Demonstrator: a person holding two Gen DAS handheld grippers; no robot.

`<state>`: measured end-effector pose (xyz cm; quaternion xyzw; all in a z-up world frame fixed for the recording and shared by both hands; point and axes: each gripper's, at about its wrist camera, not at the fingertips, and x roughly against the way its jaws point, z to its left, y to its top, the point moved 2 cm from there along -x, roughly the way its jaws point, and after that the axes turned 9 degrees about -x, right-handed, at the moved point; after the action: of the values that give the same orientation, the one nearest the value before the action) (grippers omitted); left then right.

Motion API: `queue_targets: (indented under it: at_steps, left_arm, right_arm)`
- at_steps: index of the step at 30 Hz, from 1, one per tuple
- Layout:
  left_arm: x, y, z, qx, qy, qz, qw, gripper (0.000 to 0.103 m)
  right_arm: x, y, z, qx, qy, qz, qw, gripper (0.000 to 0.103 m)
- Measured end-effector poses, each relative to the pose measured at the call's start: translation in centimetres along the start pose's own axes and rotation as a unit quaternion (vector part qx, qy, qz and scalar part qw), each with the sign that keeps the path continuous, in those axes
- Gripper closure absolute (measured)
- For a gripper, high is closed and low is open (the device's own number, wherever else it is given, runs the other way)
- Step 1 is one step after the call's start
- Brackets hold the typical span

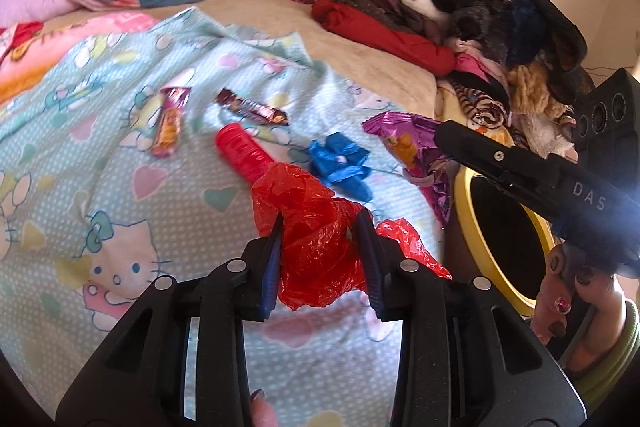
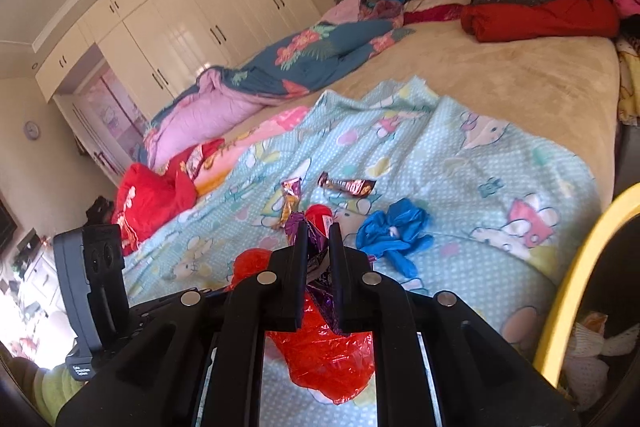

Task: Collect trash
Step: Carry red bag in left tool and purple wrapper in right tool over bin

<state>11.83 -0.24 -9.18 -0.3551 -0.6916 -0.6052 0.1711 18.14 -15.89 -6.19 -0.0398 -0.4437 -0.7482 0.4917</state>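
Crumpled red plastic bag (image 1: 316, 243) sits pinched in the left gripper (image 1: 320, 223) above the Hello Kitty sheet (image 1: 120, 227). Right gripper (image 2: 318, 231) clamps a purple foil wrapper (image 2: 316, 279) beside the yellow-rimmed bin (image 2: 576, 275).

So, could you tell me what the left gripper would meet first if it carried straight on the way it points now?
Most likely the red cylindrical container lying on the Hello Kitty sheet, just beyond the red plastic bag that the left gripper is holding. Depth is hard to judge through the fisheye, so it might pass over it.
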Motion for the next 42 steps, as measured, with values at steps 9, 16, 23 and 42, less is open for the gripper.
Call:
queue_targets:
  at_steps: [9, 16, 23, 42]
  left_arm:
    - [1.2, 1.3, -3.1, -0.028, -0.005, -0.018, 0.9994, 0.076]
    - [1.6, 1.8, -5.9, -0.052, -0.018, -0.024, 0.9982, 0.076]
    - [2.0, 2.1, -8.0, -0.069, -0.033, -0.029, 0.9966, 0.076]
    - [2.0, 2.2, -13.6, -0.107, -0.069, -0.039, 0.9911, 0.076]
  right_arm:
    - [4.1, 0.9, -1.0, -0.01, -0.003, -0.041, 0.999, 0.092]
    - [6.7, 1.5, -1.8, -0.005, -0.023, -0.067, 0.997, 0.093]
    - [9.2, 2.0, -2.5, -0.007, -0.035, -0.093, 0.995, 0.093]
    - [16.0, 2.9, -6.7, -0.031, -0.095, -0.16, 0.982, 0.093]
